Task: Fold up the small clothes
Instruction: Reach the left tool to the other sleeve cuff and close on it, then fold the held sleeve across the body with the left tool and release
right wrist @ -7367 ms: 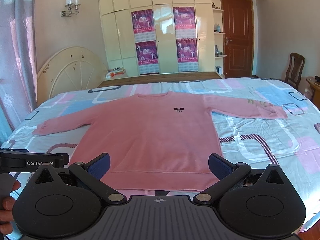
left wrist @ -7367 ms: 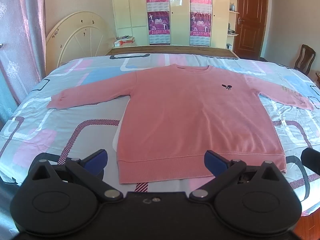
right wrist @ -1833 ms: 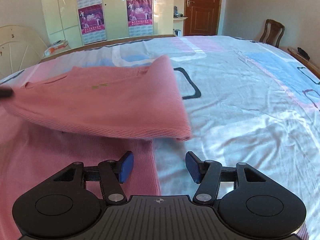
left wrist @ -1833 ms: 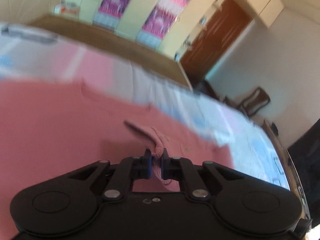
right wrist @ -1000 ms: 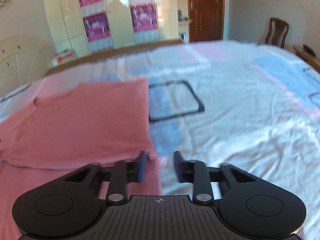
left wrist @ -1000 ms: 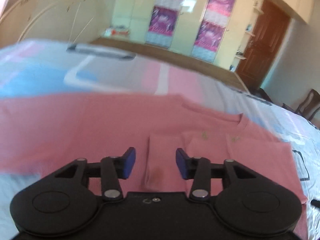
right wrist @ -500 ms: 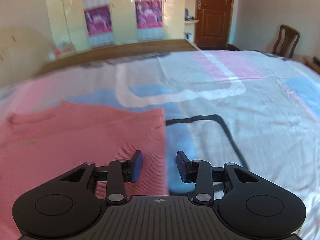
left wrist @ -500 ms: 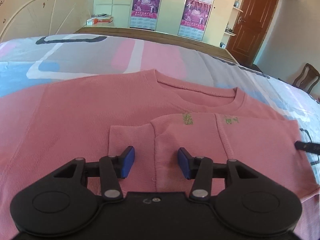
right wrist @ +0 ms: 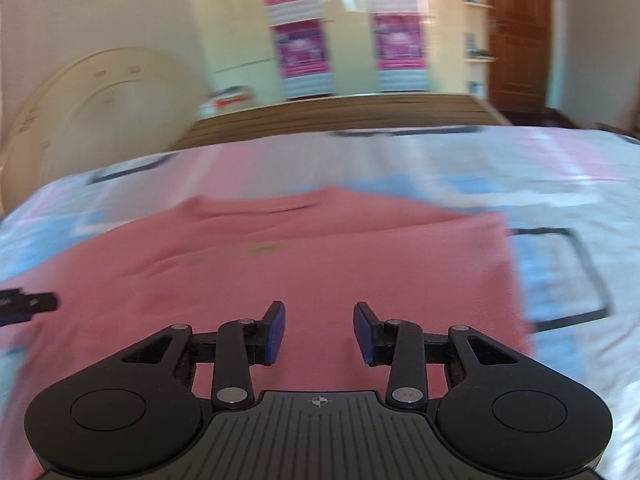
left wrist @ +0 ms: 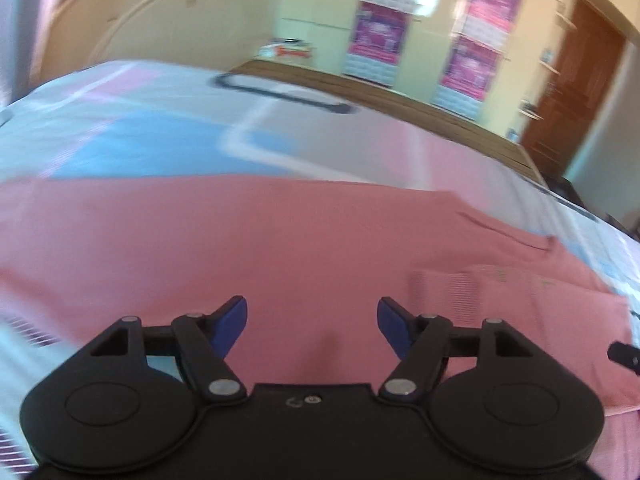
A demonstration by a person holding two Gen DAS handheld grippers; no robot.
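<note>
Pink sweater (left wrist: 320, 248) flat under both tools, L (left wrist: 312, 318) & R (right wrist: 319, 330), jaws apart.

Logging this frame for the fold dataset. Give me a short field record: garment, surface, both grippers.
garment: pink sweater, lying on the bed, right side folded over the body
surface: patterned bedsheet
left gripper: open, empty, over the sweater
right gripper: open, empty, over the folded part
image: both views motion-blurred

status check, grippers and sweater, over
Left gripper open, empty. Right gripper open, empty. Pink sweater on bed, one side folded in. Nothing in the way.
</note>
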